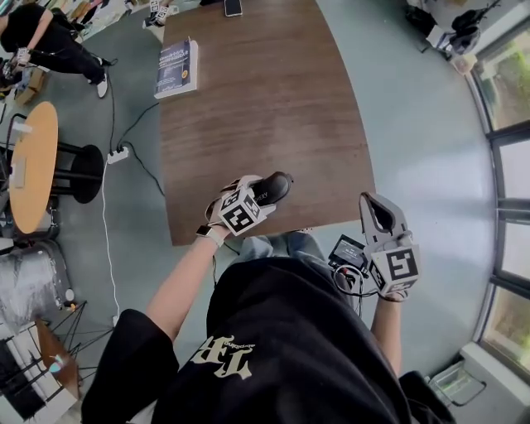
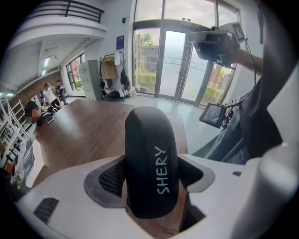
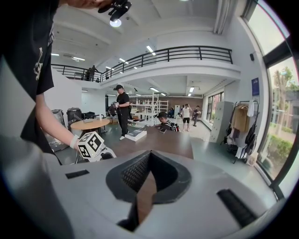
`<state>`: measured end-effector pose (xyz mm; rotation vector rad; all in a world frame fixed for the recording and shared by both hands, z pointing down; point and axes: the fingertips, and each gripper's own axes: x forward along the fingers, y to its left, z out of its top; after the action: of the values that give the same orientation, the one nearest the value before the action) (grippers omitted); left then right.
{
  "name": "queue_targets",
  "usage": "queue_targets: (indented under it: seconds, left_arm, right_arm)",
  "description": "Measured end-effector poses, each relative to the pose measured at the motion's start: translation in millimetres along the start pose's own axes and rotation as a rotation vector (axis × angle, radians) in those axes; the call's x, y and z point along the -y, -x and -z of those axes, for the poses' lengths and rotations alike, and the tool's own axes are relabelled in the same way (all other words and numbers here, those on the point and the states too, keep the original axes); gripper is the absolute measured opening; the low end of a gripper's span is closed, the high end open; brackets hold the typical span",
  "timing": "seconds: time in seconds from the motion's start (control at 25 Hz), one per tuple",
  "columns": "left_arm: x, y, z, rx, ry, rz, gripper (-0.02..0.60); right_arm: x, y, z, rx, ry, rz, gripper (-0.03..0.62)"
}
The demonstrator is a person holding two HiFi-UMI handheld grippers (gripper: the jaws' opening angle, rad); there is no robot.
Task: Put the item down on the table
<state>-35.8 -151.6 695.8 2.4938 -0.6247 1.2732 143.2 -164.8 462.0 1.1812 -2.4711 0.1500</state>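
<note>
Clamping a black oblong case (image 2: 150, 163) marked "SHERY" in white, the left gripper (image 1: 252, 199) sits at lower centre of the head view, its jaws pressed against the case's two sides. The case points away from the person, over the near edge of the brown table (image 1: 265, 99); whether it touches the wood cannot be told. At lower right, off the table's corner, the right gripper (image 1: 374, 211) has its jaws drawn together with nothing between them, only a thin wedge of table showing through in its own view. A blue book (image 1: 176, 68) lies at the table's upper left, and a phone (image 1: 233, 7) at the frame's top edge.
</note>
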Motion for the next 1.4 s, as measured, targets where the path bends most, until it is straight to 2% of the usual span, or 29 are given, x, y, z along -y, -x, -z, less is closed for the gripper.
queue_targets:
  seconds: [0.52,0.8,1.12,1.4]
  left_arm:
    - [9,-46,30,-0.159,-0.076,0.058,0.333]
    - [2,-59,44,-0.231,-0.085,0.052,0.333]
    - [3,-78,66,-0.336,-0.193,0.091,0.333]
    - [0,-88,78,-0.405,-0.240,0.106,0.333]
  right_arm:
    - [6,6,9,-0.007,-0.018,0.027,-0.015]
    - [9,7,13,-0.020,-0.026,0.041,-0.015]
    - [9,6,20,-0.037,-0.046,0.061,-0.014]
    - [13,12,28,-0.050,-0.070,0.091,-0.015]
